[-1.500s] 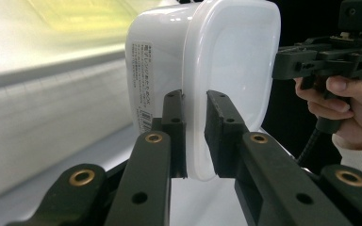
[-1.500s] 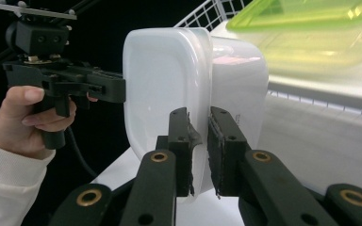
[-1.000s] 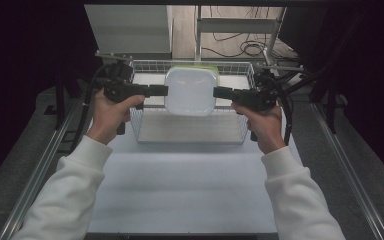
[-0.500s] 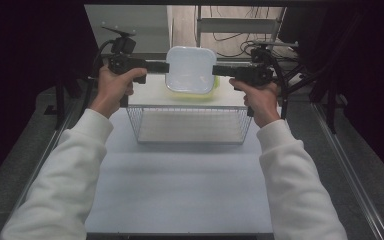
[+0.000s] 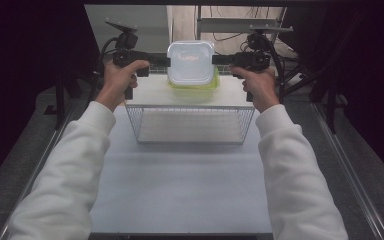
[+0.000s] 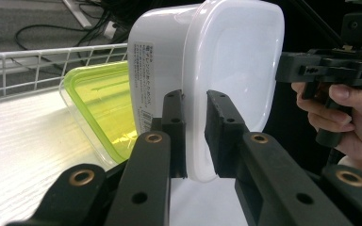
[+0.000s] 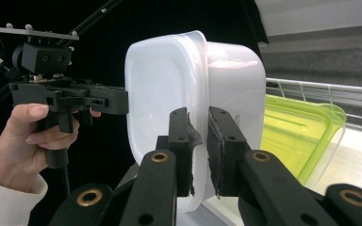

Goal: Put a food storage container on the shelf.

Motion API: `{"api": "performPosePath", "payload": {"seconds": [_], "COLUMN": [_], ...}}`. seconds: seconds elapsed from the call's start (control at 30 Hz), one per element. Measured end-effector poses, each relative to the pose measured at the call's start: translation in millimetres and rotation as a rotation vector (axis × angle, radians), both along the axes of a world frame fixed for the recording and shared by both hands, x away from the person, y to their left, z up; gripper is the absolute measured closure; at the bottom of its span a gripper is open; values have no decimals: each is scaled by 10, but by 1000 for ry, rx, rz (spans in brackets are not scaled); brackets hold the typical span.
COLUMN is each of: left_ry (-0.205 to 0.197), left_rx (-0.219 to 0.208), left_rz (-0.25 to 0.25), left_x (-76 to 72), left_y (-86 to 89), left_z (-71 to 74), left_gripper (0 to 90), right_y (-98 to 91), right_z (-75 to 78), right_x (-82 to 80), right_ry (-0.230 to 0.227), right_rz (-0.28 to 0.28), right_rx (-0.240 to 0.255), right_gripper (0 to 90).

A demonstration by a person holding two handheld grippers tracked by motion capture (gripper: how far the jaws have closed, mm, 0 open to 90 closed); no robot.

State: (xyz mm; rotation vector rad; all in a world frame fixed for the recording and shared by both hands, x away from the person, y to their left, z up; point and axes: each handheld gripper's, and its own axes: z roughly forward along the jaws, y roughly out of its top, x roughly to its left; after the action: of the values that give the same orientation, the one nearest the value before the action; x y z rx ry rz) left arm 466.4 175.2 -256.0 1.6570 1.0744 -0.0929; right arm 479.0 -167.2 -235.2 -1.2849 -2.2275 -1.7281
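A white lidded container (image 5: 190, 62) hangs in the air between my two grippers, held level, lid toward the camera. My left gripper (image 5: 167, 61) is shut on its left rim and my right gripper (image 5: 215, 59) on its right rim. In the left gripper view the jaws (image 6: 195, 136) clamp the rim of the white container (image 6: 226, 56). The right gripper view shows the same grip (image 7: 199, 150) on the opposite rim of the container (image 7: 169, 84). Below it a clear green container (image 5: 192, 89) lies in the wire basket (image 5: 190, 107), near its far wall.
The basket stands at the far end of the white table (image 5: 180, 190). Its wire wall (image 6: 42, 56) runs behind the green container (image 6: 101, 103). Dark stands and cables flank the table on both sides. Beyond the far edge lie floor and loose cables.
Both hands have carried the white container away from the person, toward the basket's far side. The green container under it has come into sight. Both grips stay the same.
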Motion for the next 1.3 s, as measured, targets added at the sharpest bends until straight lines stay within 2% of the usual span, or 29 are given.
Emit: {"api": "performPosePath", "payload": {"seconds": [0.47, 0.6, 0.87, 1.0, 1.17, 1.27, 1.3], "left_ry": [69, 85, 150, 191, 221, 239, 242], "left_rx": [-15, -41, -105, -147, -185, -195, -181], "left_rz": [4, -1, -1, 17, 37, 52, 58], "left_x": [163, 198, 302, 369, 452, 500, 516], "left_y": [-13, -7, 3, 14, 23, 21, 18], "left_z": [-85, -97, -134, -155, -188, -202, -205], "left_gripper": [789, 792, 791, 788, 778, 775, 777], "right_y": [-30, -52, -102, -108, -92, -99, -99], "right_z": [-116, -144, -216, -239, -254, -279, -285], "right_x": [187, 234, 360, 422, 490, 545, 561], "right_ry": [63, 84, 155, 181, 205, 229, 232], "right_rz": [-21, -26, -51, -64, -96, -114, -121], "right_rx": [28, 46, 101, 125, 140, 155, 156], "right_gripper": [800, 800, 788, 783, 775, 772, 771]}}
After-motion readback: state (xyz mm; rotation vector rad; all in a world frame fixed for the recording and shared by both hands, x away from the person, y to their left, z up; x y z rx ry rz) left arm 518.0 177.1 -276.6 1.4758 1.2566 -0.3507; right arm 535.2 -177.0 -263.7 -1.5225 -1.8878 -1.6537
